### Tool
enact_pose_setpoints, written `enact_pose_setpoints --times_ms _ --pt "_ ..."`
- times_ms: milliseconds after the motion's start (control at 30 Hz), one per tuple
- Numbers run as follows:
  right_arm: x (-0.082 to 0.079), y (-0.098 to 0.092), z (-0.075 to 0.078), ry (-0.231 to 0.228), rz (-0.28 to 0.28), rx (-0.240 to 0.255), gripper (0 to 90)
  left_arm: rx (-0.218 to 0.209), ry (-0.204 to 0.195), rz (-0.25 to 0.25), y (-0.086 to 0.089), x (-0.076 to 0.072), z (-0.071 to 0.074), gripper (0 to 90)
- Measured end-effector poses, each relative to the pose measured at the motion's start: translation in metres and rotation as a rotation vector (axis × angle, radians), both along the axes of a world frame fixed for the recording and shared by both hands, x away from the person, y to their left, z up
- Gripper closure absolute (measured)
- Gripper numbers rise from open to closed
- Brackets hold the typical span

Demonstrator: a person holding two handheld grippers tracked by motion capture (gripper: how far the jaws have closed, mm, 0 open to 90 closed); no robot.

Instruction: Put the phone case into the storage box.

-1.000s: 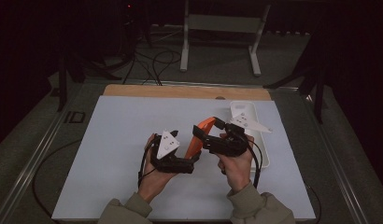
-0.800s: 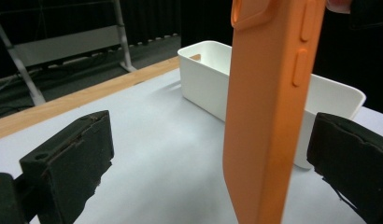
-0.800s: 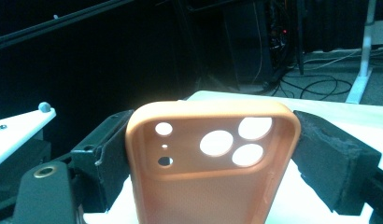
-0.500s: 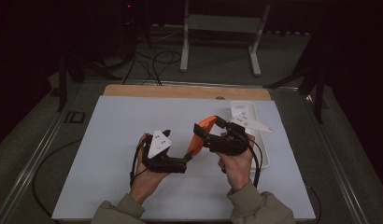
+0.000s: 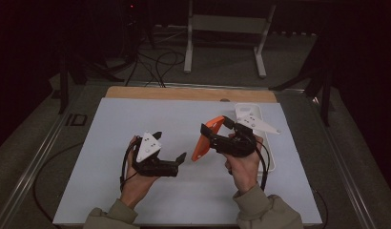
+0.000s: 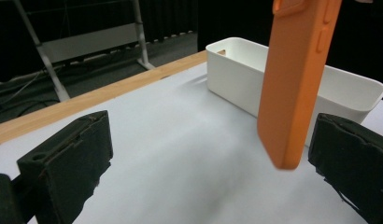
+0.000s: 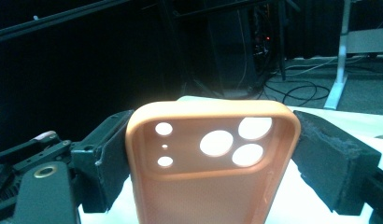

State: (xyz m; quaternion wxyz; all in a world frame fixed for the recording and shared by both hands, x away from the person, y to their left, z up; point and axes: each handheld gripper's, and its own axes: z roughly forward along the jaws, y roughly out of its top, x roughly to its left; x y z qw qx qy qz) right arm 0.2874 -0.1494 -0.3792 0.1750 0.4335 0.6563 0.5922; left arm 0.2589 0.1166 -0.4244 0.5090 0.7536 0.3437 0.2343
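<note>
Right tool (image 5: 217,130) gripped an orange phone case (image 5: 207,140) by its sides, held tilted above the desk (image 5: 112,124), at 9 o'clock of the white bin (image 5: 269,157). Left tool (image 5: 169,152) stood open and empty, at 8 o'clock of the case, its jaws apart from it. No readable writing or brand showed on case or bin.

The orange phone case (image 6: 297,79) runs off the left gripper view's top edge.
</note>
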Motion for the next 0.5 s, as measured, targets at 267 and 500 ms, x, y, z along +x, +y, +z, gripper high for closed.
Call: enact_pose_setpoints --times_ms 267,500 --pt "0.001 -0.003 0.003 -0.007 -0.006 -0.004 16.9 -0.016 0.001 0.022 0.015 0.001 0.000 0.5" --pt "0.003 -0.004 0.005 -0.011 -0.013 -0.010 16.9 -0.004 0.007 0.038 0.026 0.001 -0.002 0.4"
